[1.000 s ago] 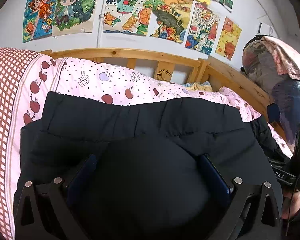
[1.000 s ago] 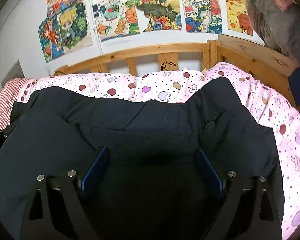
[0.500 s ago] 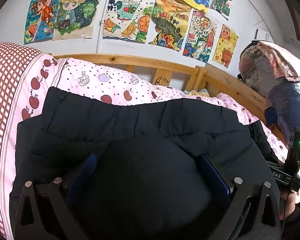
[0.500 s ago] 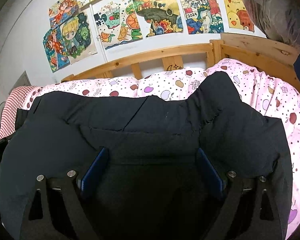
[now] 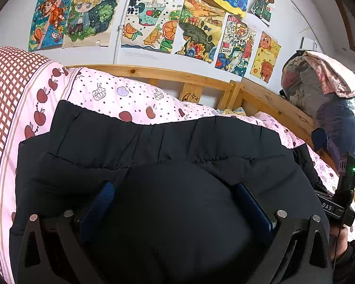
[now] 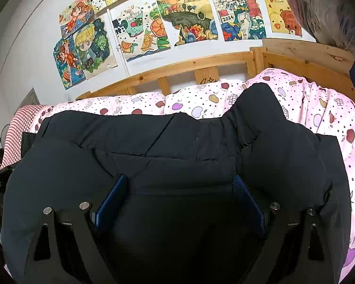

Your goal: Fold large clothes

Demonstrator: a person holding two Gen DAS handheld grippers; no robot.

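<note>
Both grippers, left gripper (image 5: 175, 203) and right gripper (image 6: 177, 196), are pinching thick folds of the black padded jacket (image 6: 201, 146); carrying the hem level over the bed (image 6: 201, 104) should be keeping edges aligned.

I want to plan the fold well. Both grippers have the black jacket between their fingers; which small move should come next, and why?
Probably carry the held edge of the black jacket forward together toward its far hem. The left gripper and right gripper each bracket a bulge of fabric, and the jacket lies spread across the pink duvet.

Colourful drawings (image 5: 151, 30) hang above a wooden bedrail (image 5: 168, 75) and apple-print quilt (image 6: 201, 104).
</note>
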